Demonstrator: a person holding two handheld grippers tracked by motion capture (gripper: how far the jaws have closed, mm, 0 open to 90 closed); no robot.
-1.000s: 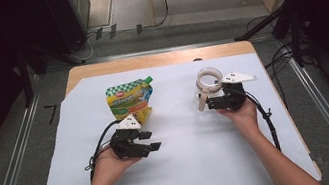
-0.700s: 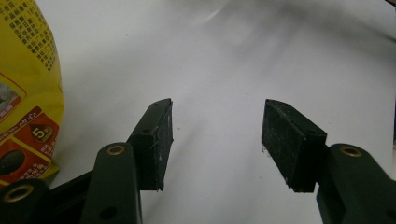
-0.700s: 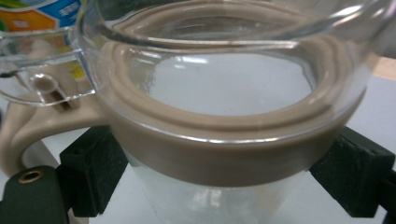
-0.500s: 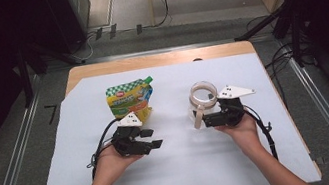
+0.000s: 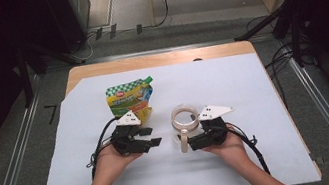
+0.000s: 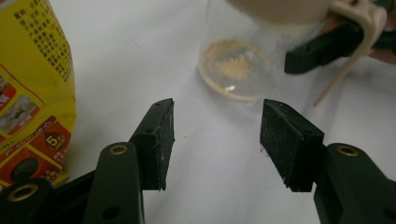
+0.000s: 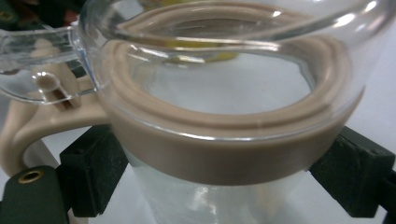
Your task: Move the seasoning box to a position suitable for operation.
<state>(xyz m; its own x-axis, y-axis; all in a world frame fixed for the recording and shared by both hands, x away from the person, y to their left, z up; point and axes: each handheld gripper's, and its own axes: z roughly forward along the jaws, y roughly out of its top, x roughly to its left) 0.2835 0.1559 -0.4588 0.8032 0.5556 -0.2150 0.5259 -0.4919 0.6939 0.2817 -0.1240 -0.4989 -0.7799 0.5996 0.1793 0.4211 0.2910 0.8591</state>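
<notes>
Glass is what you are dealing with here: the clear jar [image 5: 185, 118] with its beige collar [image 7: 224, 158] is standing on the white sheet [image 5: 253, 88] right of centre, near you, and the right gripper [image 5: 187, 144] is clamping it just below that collar, one black pad on each side. In the right gripper view the pads are pressing against the wall, so you are holding it firmly. It is looking rigid, smooth and likely slippery, and breakable if it is knocked or dropped; empty apart from a few crumbs on the bottom, it is probably feeling light. Under the collar is the sensible place to be gripping, since the ring is giving the pads a ledge to catch on. A beige strap [image 6: 348, 70] is hanging loose from the collar, so you are wise to be keeping it clear of the pads.

Your left gripper [image 5: 151, 136] is resting to the left, jaws standing about half open with nothing between them, pointing at the jar's base. Further left and a little farther away, the yellow and green pouch [image 5: 130, 98] is lying flat; it is looking soft and crinkly, so you would be pinching it near the spout end
</notes>
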